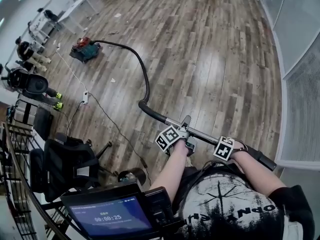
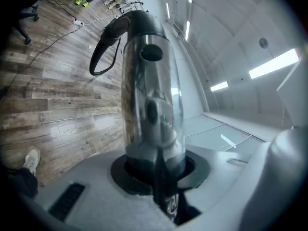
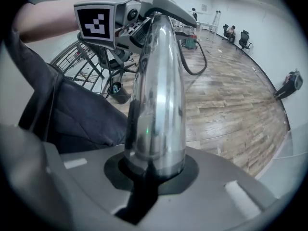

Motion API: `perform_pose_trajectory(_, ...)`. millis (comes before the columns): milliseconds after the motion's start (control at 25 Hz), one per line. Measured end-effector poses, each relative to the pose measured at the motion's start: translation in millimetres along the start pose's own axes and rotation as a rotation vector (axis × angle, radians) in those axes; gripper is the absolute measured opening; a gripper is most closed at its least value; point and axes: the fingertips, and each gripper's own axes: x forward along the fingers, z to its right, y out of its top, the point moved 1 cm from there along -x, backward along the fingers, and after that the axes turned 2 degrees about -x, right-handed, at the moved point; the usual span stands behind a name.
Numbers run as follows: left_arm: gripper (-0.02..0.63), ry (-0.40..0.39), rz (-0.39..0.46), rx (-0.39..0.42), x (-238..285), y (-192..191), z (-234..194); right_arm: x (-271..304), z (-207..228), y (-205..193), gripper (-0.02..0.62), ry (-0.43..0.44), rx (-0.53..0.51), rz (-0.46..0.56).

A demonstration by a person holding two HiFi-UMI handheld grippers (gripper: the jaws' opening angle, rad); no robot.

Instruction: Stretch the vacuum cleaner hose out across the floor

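Well, both sets of jaws are clamped on the shiny wand (image 1: 202,134): the left gripper (image 1: 186,131) farther along it, the right gripper (image 1: 234,145) at its three o'clock. Both forearms reach out from the chest. The black hose (image 1: 145,74) curves off towards ten o'clock to the vacuum (image 1: 85,49) on the wood floor (image 1: 215,59).

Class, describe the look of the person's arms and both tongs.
The left tongs and right tongs each have a pale grey body and a white cube bearing black square markers. The person wears a black short-sleeved T-shirt with a grey tree print.
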Motion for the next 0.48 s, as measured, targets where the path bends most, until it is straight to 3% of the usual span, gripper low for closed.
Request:
perform_pose_trajectory(280, 0.080, 0.017, 0.045, -0.012, 21, -87, -2, -1, -3, -92, 0.058, 0.036, -0.013, 0.002)
perform_pose_trajectory(480, 0.080, 0.033, 0.030, -0.017, 36, -133, 3, -6, -1, -141, 0.058, 0.048, -0.011, -0.002)
